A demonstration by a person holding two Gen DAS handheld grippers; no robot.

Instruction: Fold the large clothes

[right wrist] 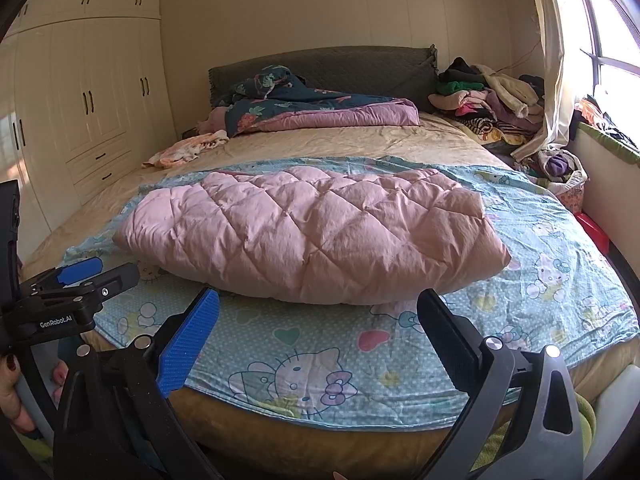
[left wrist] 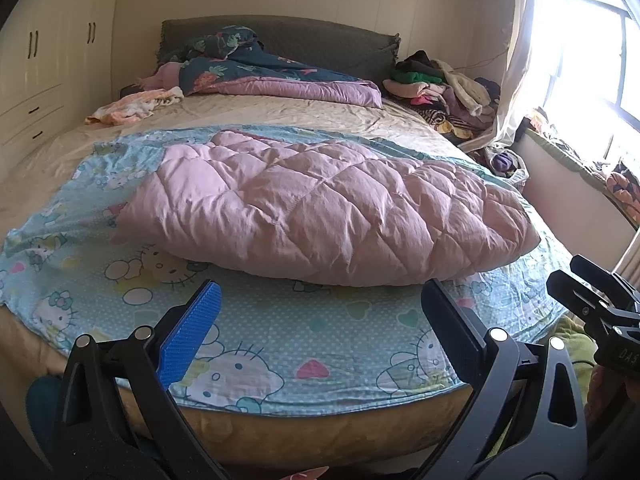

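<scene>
A pink quilted garment (left wrist: pixel 320 208) lies bunched at the centre of both frames, on a light-blue cartoon-print sheet (left wrist: pixel 260 340) spread over the near end of the bed (right wrist: pixel 340 140). Toward the top sit a dark floral duvet (right wrist: pixel 316 108) and, upper right, a heap of clothes (right wrist: pixel 488 96); upper left, a pale wardrobe (right wrist: pixel 92 92). The left gripper (left wrist: pixel 316 316) and right gripper (right wrist: pixel 316 320) hover at the bottom, fingers spread wide and empty, nothing between them and the garment
</scene>
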